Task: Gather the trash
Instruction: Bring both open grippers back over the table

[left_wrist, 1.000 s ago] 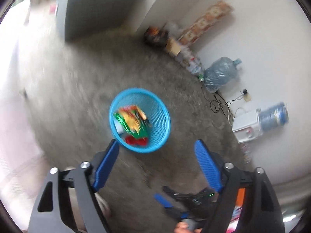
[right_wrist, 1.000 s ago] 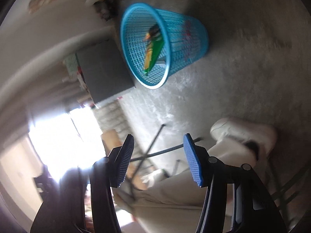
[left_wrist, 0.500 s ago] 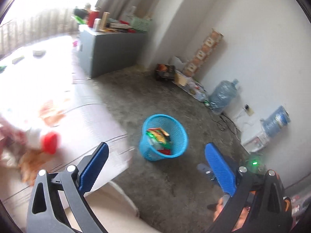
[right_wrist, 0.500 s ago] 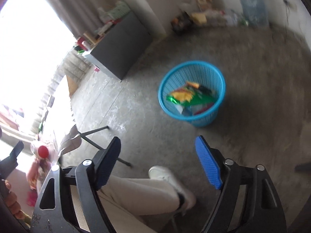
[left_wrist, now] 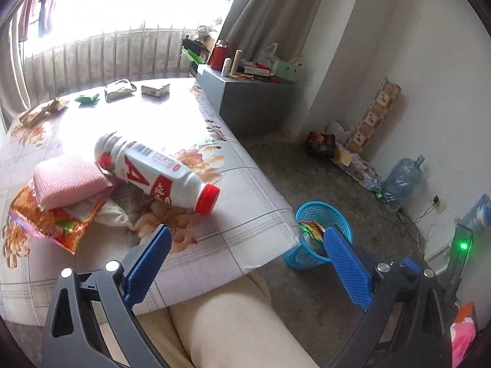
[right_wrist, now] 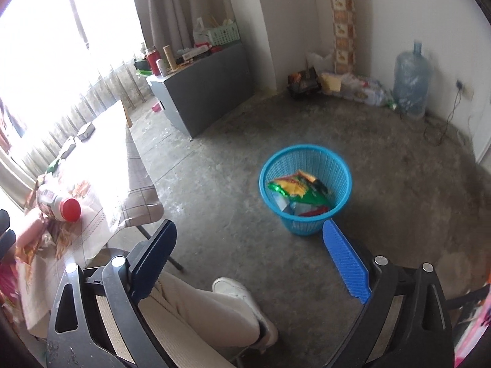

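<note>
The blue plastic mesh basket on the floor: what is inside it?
Inside the blue plastic mesh basket lie crumpled snack wrappers: a yellow and green one on top, with red and pale blue pieces beside it. What lies beneath them, at the bottom, is covered and cannot be seen.

A grey cabinet (right_wrist: 205, 89) stands by the curtain (left_wrist: 270, 9); a blurred water jug (right_wrist: 412, 81) sits, seemingly, against the wall.

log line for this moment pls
left gripper: open, empty | right gripper: opening, empty | bottle: on table | basket: holds wrappers

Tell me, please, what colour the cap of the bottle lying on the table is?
Red; the bottle cap shows best in the left wrist view.
</note>
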### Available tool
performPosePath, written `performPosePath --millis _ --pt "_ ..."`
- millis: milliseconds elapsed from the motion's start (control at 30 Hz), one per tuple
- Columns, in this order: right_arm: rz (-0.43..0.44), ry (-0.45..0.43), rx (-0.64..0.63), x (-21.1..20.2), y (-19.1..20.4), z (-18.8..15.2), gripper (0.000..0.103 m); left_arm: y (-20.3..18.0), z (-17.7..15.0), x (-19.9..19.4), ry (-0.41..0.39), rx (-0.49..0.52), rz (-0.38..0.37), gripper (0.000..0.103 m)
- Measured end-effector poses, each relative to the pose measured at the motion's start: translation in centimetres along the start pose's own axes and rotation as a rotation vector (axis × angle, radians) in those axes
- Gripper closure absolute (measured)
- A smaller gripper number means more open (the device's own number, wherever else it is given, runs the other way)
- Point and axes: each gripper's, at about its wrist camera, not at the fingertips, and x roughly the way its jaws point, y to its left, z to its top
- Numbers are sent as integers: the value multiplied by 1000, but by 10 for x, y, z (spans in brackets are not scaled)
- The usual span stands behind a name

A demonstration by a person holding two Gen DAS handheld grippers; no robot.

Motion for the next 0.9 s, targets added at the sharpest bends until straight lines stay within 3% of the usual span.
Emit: performPosePath --millis 233,367,500,600,733,900 --pt "-112 -132 -162 -26 51 5 8 44 -12 -25 -36 -94 -51 6" --pt "-87 -206 -242 -37 80 10 8 63 -17 -41 -87 -146 -88 6" --pt "21 -265 -304 -49 103 17 8 85 -21 -57 -151 -186 -140 6" --pt "155 -289 -338 -53 110 19 8 102 -27 -70 -202 -210 -176 6" --pt "303 -298 -339 -54 118 19 8 118 -34 -85 -262 -197 -98 6" --pt "398 -239 -404 -46 142 11 8 138 -44 -95 -295 -182 -3 6"
